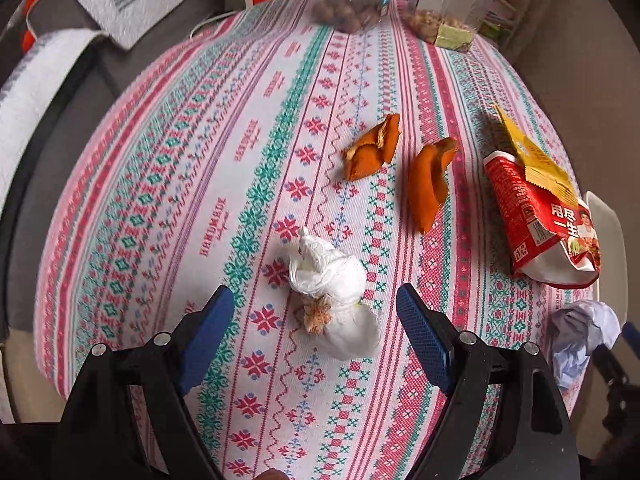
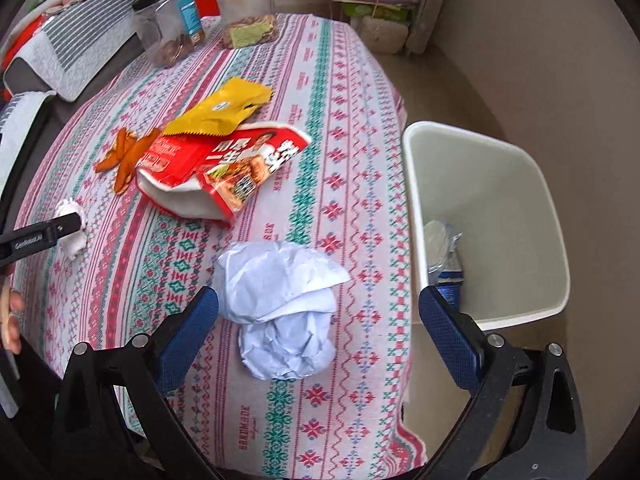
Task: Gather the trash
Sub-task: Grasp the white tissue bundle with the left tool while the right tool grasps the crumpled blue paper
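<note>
A table under a patterned tablecloth (image 2: 352, 92) fills both views, with a white trash bin (image 2: 532, 208) standing on the floor just beside its edge; a crushed wrapper lies in the bin's bottom. On the cloth, a torn red snack bag (image 2: 224, 168) lies on its side with a yellow wrapper (image 2: 224, 112) resting across its top. 2 orange peels (image 1: 430, 184) sit beside the bag, close together but apart. 2 clear jars (image 2: 244, 8) stand at the far end.

The right gripper (image 2: 318, 312) hangs low over the near edge of the table, angled down, its 2 blue fingers spread wide on either side of a crumpled paper ball (image 2: 280, 308) without touching it. The left gripper (image 1: 316, 312) is likewise tilted down toward the cloth, fingers wide apart, straddling a wadded white tissue (image 1: 332, 300) with a small brownish scrap at its side; neither pad touches the tissue.
</note>
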A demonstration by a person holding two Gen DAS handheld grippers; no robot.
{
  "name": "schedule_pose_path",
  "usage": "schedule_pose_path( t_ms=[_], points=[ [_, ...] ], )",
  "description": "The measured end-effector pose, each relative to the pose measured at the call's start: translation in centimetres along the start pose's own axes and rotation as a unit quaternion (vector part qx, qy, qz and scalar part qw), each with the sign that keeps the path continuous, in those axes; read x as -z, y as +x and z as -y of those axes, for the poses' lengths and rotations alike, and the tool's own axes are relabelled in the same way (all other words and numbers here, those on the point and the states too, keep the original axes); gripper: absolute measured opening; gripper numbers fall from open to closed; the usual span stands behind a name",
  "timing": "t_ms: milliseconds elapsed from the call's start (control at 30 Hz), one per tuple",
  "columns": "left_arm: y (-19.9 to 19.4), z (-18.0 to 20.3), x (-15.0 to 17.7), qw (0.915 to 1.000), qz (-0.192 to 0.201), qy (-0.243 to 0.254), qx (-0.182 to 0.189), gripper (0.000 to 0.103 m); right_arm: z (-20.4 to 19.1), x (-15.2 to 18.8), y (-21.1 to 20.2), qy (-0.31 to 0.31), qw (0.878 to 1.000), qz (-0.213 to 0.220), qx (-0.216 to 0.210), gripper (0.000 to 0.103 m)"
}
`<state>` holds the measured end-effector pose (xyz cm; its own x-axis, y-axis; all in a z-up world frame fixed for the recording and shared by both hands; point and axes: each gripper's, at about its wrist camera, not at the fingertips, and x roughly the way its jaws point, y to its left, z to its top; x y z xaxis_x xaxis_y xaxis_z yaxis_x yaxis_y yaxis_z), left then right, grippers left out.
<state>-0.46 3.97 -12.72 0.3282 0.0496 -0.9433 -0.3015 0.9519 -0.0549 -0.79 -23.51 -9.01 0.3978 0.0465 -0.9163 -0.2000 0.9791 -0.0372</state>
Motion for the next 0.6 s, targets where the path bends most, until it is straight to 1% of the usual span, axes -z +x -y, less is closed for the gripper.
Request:
schedule_pose_path(
  t_ms=[133,300,367,433,500,533,600],
  points=[
    [-0.5,0.2,-0.1,0.9998,0.007,0.004,0.016,0.081,-1.3,0.1,-0.1,-0.037,0.999,0.01,0.008,0.096],
    [0.0,0.4,-0.2,0.9997,-0.003,0.002,0.026,0.081,-1.0,-0.1,2.0,-0.037,0.999,-0.018,0.016,0.096],
    [0.2,0.6,-0.2,0.9998,-0.006,0.004,0.021,0.081,-1.1,0.0,2.8,-0.034,0.999,-0.028,0.014,0.094],
    [0.5,0.5,-0.3,0.9998,-0.009,0.008,0.013,0.079,-1.5,0.1,3.6,-0.043,0.998,-0.04,0.013,0.084],
    [0.8,0.6,-0.1,0.9997,-0.018,0.012,0.011,0.075,-1.8,0.5,4.2,-0.049,0.997,-0.057,0.003,0.06],
    [1.0,0.6,0.0,0.9996,-0.023,0.013,0.012,0.073,-2.0,0.6,4.4,-0.046,0.997,-0.064,-0.004,0.059],
    [1.4,0.7,0.2,0.9994,-0.029,0.013,0.015,0.065,-2.1,0.5,4.3,-0.044,0.997,-0.058,-0.005,0.056]
  ],
)
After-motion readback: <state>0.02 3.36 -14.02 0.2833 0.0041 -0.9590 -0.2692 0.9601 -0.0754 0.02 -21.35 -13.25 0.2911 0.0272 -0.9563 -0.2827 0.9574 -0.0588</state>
